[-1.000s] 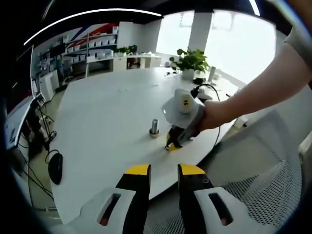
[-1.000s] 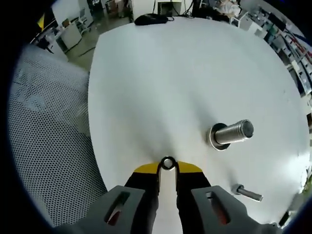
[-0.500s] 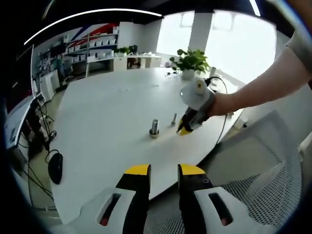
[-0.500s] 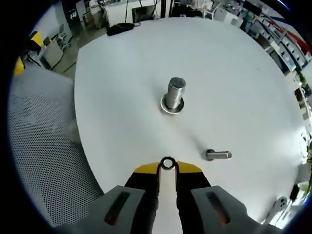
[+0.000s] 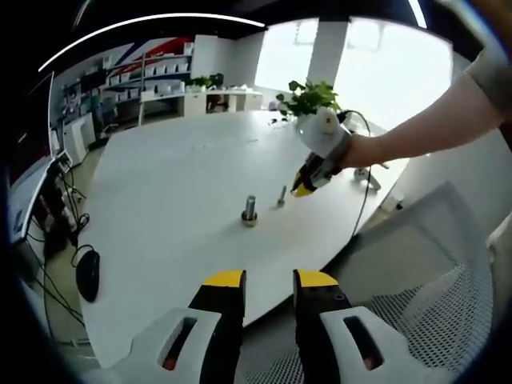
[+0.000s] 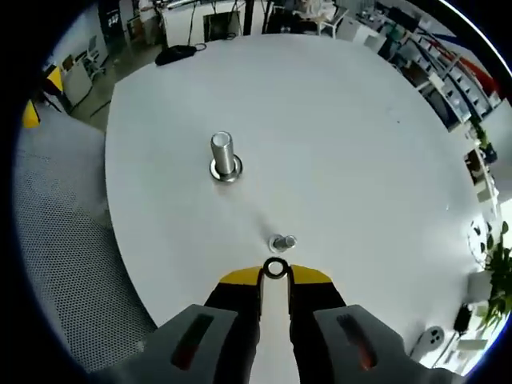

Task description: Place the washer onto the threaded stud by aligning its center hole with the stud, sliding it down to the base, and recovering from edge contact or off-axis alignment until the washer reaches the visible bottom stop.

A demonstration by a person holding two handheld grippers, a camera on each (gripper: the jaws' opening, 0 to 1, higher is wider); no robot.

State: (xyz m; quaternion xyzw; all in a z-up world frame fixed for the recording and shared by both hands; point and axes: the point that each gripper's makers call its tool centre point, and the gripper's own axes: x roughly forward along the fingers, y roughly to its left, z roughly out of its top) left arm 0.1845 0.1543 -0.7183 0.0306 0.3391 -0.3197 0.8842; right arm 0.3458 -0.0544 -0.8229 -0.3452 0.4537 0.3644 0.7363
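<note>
A threaded stud stands upright on a round base on the white table; in the left gripper view the stud sits mid-table. My right gripper is shut on a small dark washer pinched at its tips, raised above the table and well short of the stud. In the left gripper view the right gripper hangs in a person's hand to the right of the stud. My left gripper stays back over the table's near edge, jaws a little apart, nothing between them.
A loose small bolt lies on the table just ahead of the right gripper; the bolt is right of the stud. A mesh chair stands beside the table. A black mouse, a potted plant and a cable sit near the edges.
The right gripper has lifted and pulled back from the stud with the washer in it; stud and bolt now look smaller and farther. The left gripper has barely moved.
</note>
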